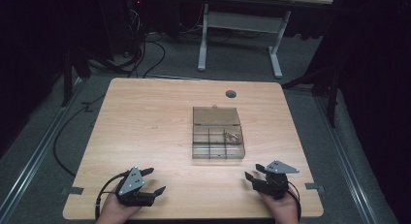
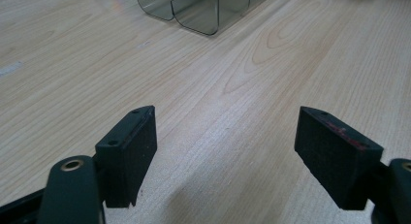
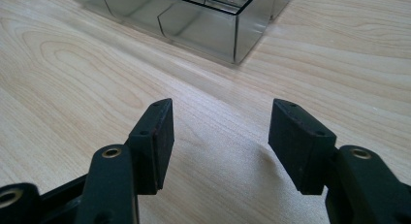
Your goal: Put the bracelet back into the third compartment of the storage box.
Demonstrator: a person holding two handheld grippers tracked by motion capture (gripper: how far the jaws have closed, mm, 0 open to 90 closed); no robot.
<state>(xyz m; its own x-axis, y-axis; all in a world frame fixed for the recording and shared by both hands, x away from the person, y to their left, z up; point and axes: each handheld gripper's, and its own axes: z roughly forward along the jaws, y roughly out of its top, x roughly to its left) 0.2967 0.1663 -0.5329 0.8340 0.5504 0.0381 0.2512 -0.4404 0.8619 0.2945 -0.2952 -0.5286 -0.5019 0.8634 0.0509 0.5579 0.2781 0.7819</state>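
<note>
While both rest near the table's (image 1: 145, 112) front edge, left gripper (image 1: 154, 181) spread empty, right gripper (image 1: 252, 172) spread empty, open clear compartment box (image 1: 217, 139) between, farther back.

Dark room, grey carpet (image 1: 58, 136), white-legged desk (image 1: 242, 25)

The black two-jaw left gripper (image 1: 153, 180), at seven o'clock on the high view, carries a grey three-cornered plate with small screws, and a black cable loops from its body. The matching black right gripper (image 1: 252, 172), at five o'clock, bears the same plate and cable. Up close, each jaw ends in a black rectangular pad (image 3: 157, 141) with screw holes; brass-ringed holes mark the links.
</note>
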